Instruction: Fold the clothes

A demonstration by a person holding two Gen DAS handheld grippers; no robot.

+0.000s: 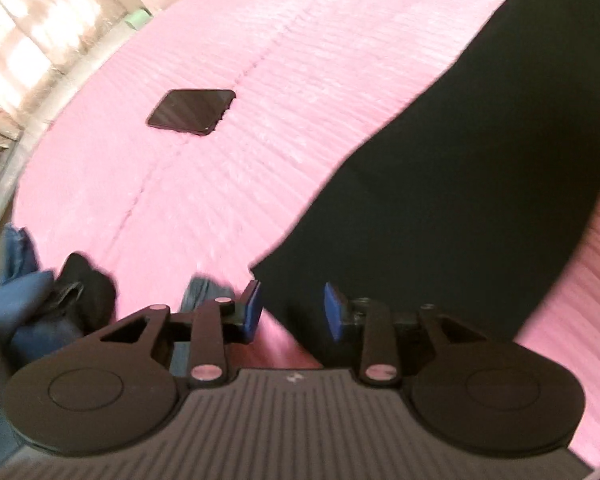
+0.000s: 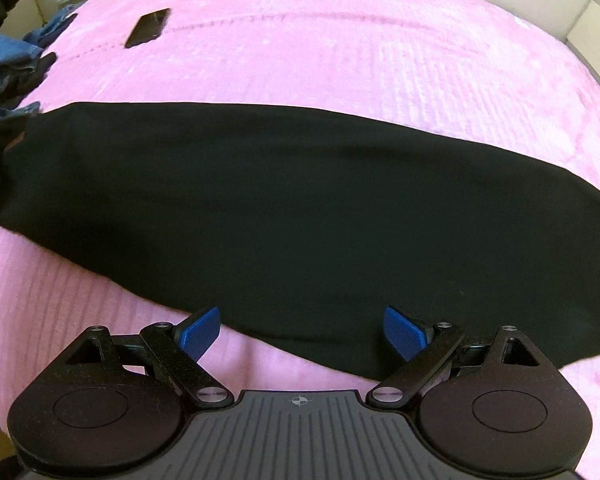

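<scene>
A long black garment of smooth fabric (image 2: 300, 208) lies flat across a bed covered with a fluffy ribbed pink blanket (image 2: 340, 48), stretched out as a folded band. In the right wrist view the right tool (image 2: 302, 332) hovers just over the near edge of the garment with its blue-padded fingers (image 2: 404, 332) spread wide apart and nothing between them. In the left wrist view the left tool (image 1: 292, 308) sits at one narrow end of the same black garment (image 1: 460, 168), its blue pads (image 1: 253, 308) also apart and empty; the corner of the cloth lies just beyond the gap between them. A dark rectangular smartphone (image 1: 192, 112) rests screen-up on the blanket, well apart from the garment. At the bed's edge, beside the left tool, is a rumpled heap of blue denim and dark clothes (image 1: 40, 296).
</scene>
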